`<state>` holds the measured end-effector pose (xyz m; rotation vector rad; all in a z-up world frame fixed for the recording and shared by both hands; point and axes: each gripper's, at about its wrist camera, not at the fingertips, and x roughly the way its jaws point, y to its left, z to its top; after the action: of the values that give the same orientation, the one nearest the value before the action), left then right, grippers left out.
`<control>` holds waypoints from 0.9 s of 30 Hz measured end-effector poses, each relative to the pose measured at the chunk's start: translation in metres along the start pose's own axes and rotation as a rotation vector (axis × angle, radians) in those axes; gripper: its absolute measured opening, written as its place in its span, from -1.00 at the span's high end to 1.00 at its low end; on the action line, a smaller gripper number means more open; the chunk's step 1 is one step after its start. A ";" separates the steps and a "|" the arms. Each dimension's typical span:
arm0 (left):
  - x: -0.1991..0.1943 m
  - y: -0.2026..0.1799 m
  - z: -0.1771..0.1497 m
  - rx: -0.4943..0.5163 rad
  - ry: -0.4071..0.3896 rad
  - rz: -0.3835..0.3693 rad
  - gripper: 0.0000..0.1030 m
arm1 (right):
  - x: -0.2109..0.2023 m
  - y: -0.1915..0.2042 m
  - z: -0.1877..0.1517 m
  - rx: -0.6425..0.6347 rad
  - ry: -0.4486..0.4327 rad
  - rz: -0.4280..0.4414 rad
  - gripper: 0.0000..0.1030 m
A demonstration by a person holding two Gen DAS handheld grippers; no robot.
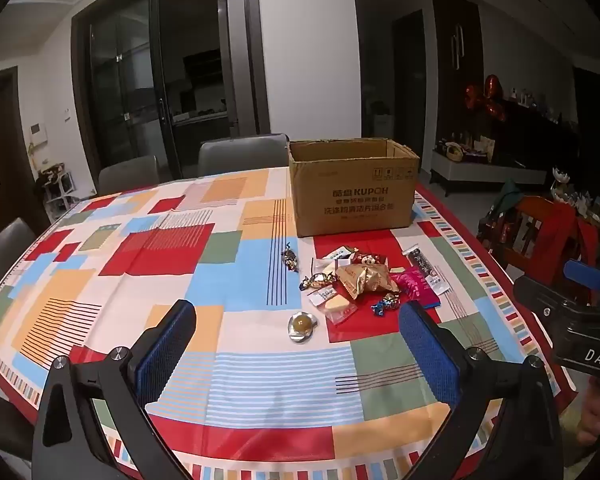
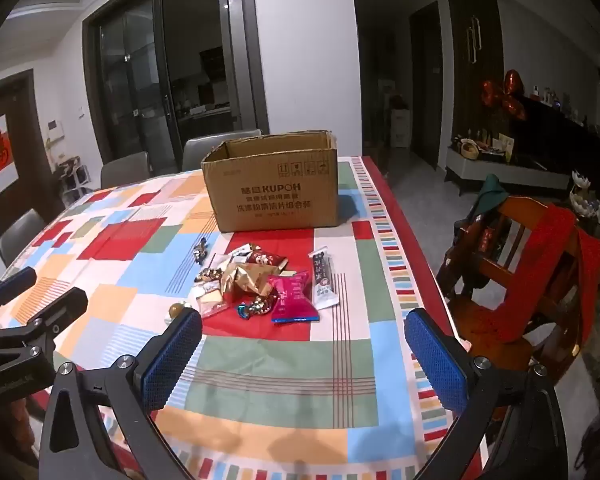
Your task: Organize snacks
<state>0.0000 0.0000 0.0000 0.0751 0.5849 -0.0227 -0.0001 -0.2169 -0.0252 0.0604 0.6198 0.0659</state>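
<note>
Left wrist view. Desk under a patchwork cloth of red, blue, orange and green blocks. Open brown cardboard box printed KUPOH, upright at the far side. Heap of wrapped snacks on the red patch just in front of the box: a crinkled gold-foil packet, a magenta packet, a long white-and-black sachet, a blue foil-twist candy. Shown clearly only here: a round amber jelly in a silver-rimmed cup, lying apart from the heap on its near left, and a dark twist-wrapped candy alone to the heap's left. Left gripper: blue-padded fingers spread wide, holding nothing, raised over the near cloth. Right gripper enters at the right edge; its spread cannot be told from here.

Right wrist view. Same box and heap; the magenta packet faces the camera, and the jelly cup is half hidden behind a blue pad. Added here: a wooden chair draped in red cloth beside the desk. Right gripper: spread wide, empty, touching nothing.
</note>
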 end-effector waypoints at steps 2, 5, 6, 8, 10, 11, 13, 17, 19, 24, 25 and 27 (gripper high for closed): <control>0.000 0.000 0.000 -0.006 -0.014 0.002 -1.00 | 0.000 0.000 0.000 0.010 -0.001 0.007 -0.99; 0.001 0.000 0.001 -0.006 -0.018 0.007 -1.00 | 0.000 0.001 0.000 0.007 0.001 0.009 -0.99; 0.000 0.000 0.000 -0.007 -0.031 0.006 -1.00 | 0.000 0.001 0.000 0.005 0.000 0.010 -0.99; -0.004 -0.006 0.002 -0.001 -0.043 0.003 -1.00 | 0.001 0.002 0.000 0.002 -0.001 0.011 -0.99; -0.008 -0.007 0.007 -0.003 -0.040 0.003 -1.00 | -0.001 0.001 0.001 0.009 -0.002 0.006 -0.99; -0.009 -0.008 0.007 -0.002 -0.040 0.005 -1.00 | -0.002 0.001 0.001 0.007 -0.003 0.006 -0.99; -0.011 -0.006 0.007 -0.011 -0.039 0.002 -1.00 | -0.003 0.003 0.001 0.006 -0.005 0.006 -0.99; -0.009 0.000 0.004 -0.024 -0.041 -0.011 -1.00 | -0.004 0.003 0.000 0.004 -0.008 0.009 -0.99; -0.009 0.001 0.004 -0.025 -0.042 -0.011 -1.00 | -0.004 0.003 0.001 0.004 -0.007 0.009 -0.99; -0.010 0.000 0.004 -0.024 -0.043 -0.011 -1.00 | -0.008 0.007 -0.001 0.001 -0.013 0.009 -0.99; -0.009 0.000 0.004 -0.024 -0.044 -0.011 -1.00 | -0.008 0.007 0.000 0.001 -0.013 0.009 -0.99; -0.010 0.001 0.004 -0.025 -0.044 -0.012 -1.00 | -0.007 0.006 0.000 0.001 -0.012 0.010 -0.99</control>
<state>-0.0057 0.0002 0.0091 0.0470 0.5414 -0.0286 -0.0063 -0.2114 -0.0207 0.0647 0.6073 0.0751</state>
